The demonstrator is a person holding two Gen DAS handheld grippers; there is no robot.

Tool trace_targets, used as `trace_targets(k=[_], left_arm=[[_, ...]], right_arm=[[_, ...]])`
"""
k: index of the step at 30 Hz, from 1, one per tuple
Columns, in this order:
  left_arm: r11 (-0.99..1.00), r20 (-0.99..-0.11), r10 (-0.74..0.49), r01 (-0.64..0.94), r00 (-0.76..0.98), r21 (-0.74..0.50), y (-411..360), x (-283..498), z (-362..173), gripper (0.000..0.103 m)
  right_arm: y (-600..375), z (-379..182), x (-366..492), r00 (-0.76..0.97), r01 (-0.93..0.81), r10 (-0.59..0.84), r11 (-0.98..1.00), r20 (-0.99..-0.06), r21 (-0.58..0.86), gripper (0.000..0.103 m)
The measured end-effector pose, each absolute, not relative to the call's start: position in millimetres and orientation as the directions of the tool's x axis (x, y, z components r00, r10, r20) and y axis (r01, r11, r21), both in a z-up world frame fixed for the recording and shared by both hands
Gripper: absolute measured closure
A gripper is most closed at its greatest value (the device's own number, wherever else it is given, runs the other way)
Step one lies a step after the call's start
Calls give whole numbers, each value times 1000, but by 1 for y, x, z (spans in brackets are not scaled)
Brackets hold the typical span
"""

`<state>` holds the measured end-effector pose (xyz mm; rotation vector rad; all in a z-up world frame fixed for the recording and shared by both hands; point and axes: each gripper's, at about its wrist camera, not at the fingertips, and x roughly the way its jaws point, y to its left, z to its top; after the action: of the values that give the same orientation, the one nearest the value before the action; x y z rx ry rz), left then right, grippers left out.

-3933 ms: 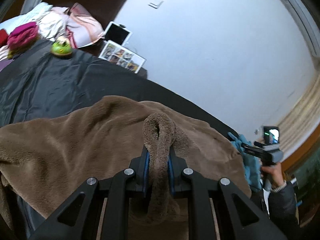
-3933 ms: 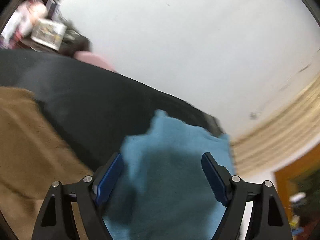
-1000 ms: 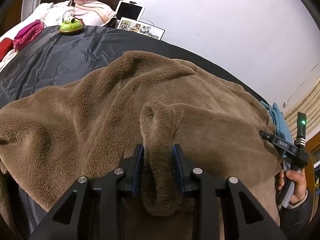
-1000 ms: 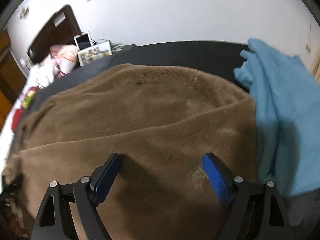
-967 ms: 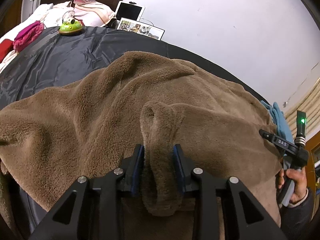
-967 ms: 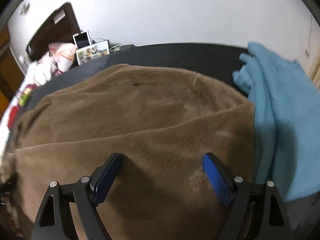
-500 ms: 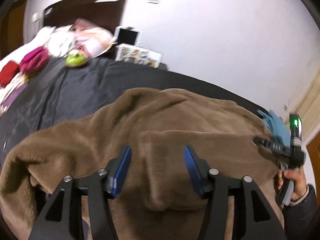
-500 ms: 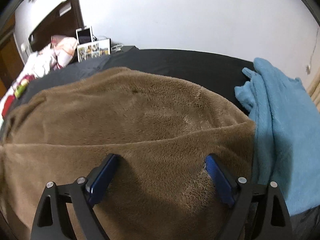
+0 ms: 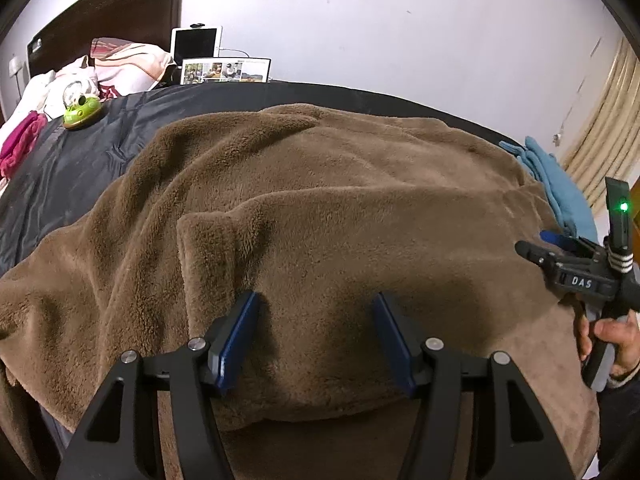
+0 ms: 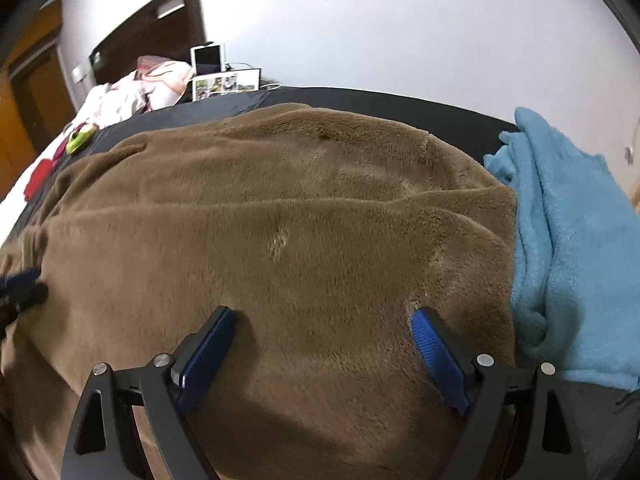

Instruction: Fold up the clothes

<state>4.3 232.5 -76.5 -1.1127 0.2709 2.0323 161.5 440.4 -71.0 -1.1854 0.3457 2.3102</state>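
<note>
A large brown fleece garment [image 9: 340, 208] lies spread on a dark bed, with its near part folded over so a folded corner shows left of centre. It also fills the right wrist view [image 10: 280, 240]. My left gripper [image 9: 316, 304] is open and empty, jaws wide apart just above the fleece's near fold. My right gripper [image 10: 324, 318] is open and empty over the fleece's right part; it also shows at the right edge of the left wrist view [image 9: 560, 252]. A light blue fleece [image 10: 572, 240] lies beside the brown one on its right.
The dark bedsheet [image 9: 80, 152] stretches to the far left. A green toy [image 9: 81, 111], pink and red clothes [image 9: 20, 144], pillows [image 9: 128, 64], a tablet [image 9: 196, 42] and a photo board [image 9: 226, 71] sit at the bed's far end by a white wall.
My left gripper, shut on a bunch of the brown fleece a second ago, has opened and let it go; the fold now lies flat. The right gripper stayed open over the fleece.
</note>
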Motion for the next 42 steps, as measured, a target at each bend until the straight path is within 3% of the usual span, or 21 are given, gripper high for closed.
trace_targets(k=[6,10,13,16,27,34,42], left_arm=[[-676,-790,522,-721,-320,-154,231,9,-73,39],[-649,-780,542,-745,-312,-153,228,22,-65,38],[-644,-795,523,-753,-309,-131,231,26,-70,38],[-644,-797,517,-755,-311,-123,228,28,-76,39],[-646,-787,517,-756,-336,-102,224,30,-79,39],[-690,-772,540,-702,-337,-176,208,38,-66,38],[-753,-742,559,-600,-370,-268,157,44,-48,30]], right_arm=[[440,-67,163,-482,-535,339,-844,-808,-35,9],[420,-37,184,-570,-520,370,-854,-733,-27,9],[407,-43,183,-569,-446,281,-895,-773,3,9],[399,-72,183,-489,-413,273,-909,-829,-56,8],[399,-74,200,-509,-411,266,-911,-819,-41,7],[398,-75,195,-514,-409,269,-912,-815,-44,6],[398,-74,198,-516,-410,270,-911,-813,-42,6]])
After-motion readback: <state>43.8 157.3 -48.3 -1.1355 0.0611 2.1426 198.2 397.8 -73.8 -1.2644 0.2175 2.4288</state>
